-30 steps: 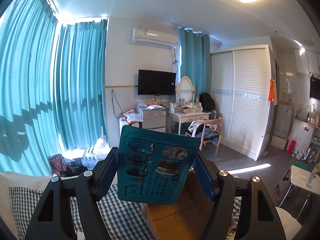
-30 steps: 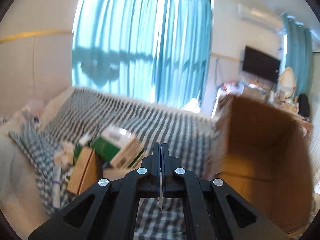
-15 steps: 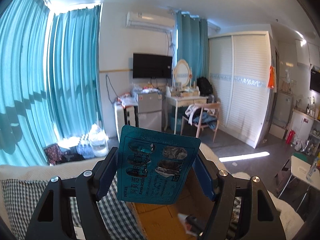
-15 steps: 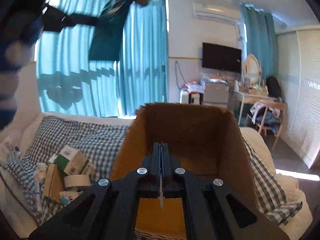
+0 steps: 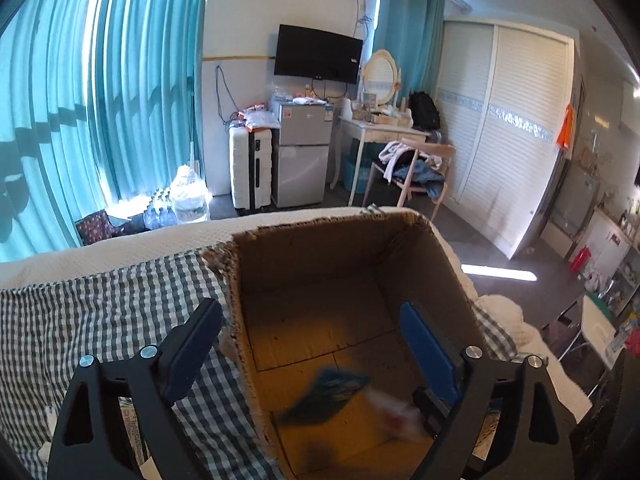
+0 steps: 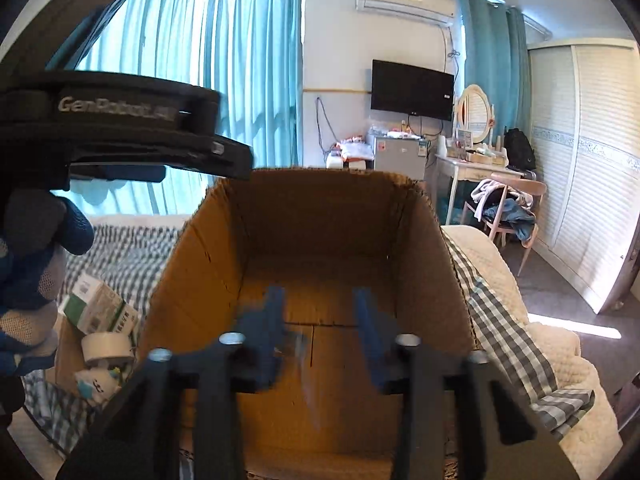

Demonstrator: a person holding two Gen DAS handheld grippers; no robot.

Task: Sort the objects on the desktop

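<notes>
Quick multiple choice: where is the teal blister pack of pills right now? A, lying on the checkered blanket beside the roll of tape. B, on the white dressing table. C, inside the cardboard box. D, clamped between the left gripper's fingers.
C. In the left wrist view the blurred blister pack is down inside the cardboard box, below the left gripper, whose jaws have just been opening and now stand wide with nothing between them.
</notes>
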